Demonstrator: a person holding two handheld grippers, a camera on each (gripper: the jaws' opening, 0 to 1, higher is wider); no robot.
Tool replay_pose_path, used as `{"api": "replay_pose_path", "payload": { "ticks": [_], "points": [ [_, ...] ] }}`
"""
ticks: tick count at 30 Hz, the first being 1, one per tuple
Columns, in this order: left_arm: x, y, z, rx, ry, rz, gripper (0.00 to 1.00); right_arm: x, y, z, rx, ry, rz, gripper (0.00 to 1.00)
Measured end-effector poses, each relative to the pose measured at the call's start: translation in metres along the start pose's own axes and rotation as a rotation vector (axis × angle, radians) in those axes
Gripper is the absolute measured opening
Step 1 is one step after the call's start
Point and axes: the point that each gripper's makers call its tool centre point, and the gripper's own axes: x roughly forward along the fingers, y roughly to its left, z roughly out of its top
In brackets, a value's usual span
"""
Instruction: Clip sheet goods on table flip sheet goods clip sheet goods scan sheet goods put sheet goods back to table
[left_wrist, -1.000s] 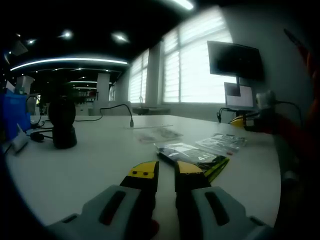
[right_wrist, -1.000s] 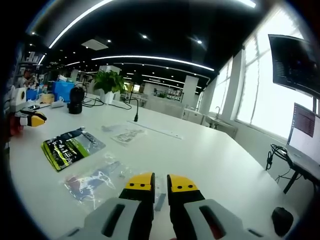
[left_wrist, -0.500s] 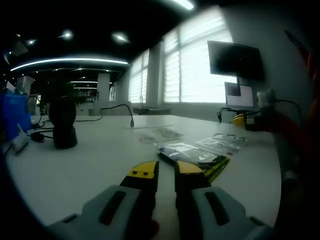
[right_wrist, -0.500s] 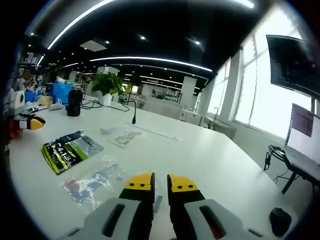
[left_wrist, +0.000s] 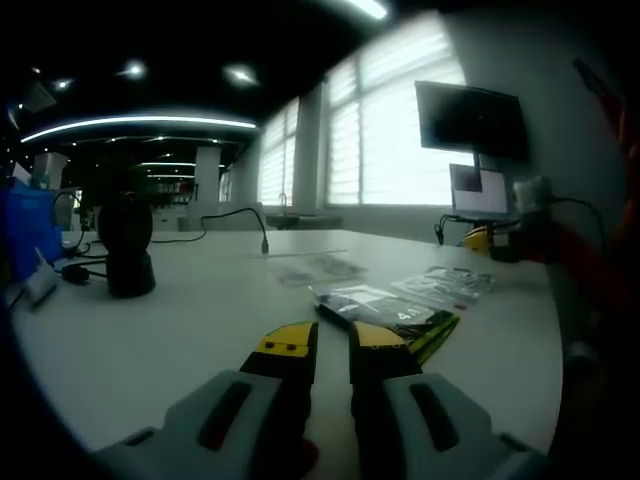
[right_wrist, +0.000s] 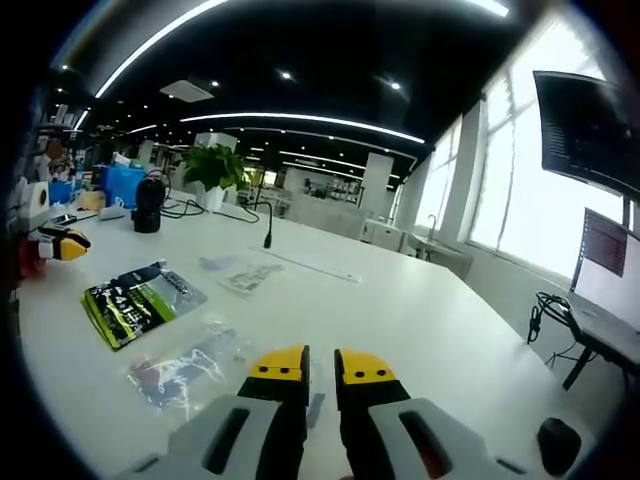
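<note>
Left gripper view: the left tongs (left_wrist: 333, 340) are clenched on nothing, low over the white bench (left_wrist: 200, 320). A green-black pouch (left_wrist: 385, 312) lies just beyond the tips at 1 o'clock, a clear packet (left_wrist: 445, 285) past it at 2 o'clock.

Right gripper view: the right tongs (right_wrist: 322, 367) are clenched, empty. The clear packet (right_wrist: 190, 362) lies at 9 o'clock, the pouch (right_wrist: 138, 301) farther off at 10 o'clock.

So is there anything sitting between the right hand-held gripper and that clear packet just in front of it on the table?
Nothing visible. The right hand-held gripper has its jaws nearly together, and the clear packet lies just ahead and to the left of them on bare table. The green packet lies farther off, out of the path.
</note>
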Motion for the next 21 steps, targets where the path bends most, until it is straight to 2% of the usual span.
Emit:
{"api": "replay_pose_path", "payload": {
  "ticks": [14, 21],
  "points": [
    [-0.0030, -0.0069, -0.0002, 0.001, 0.004, -0.003, 0.06, 0.0081, 0.0044, -0.0029, -0.011, 0.025, 0.022, 0.08],
    [-0.0022, -0.0059, -0.0011, 0.005, 0.009, -0.003, 0.06, 0.0068, -0.0021, -0.0052, -0.022, 0.039, 0.019, 0.09]
  ]
}}
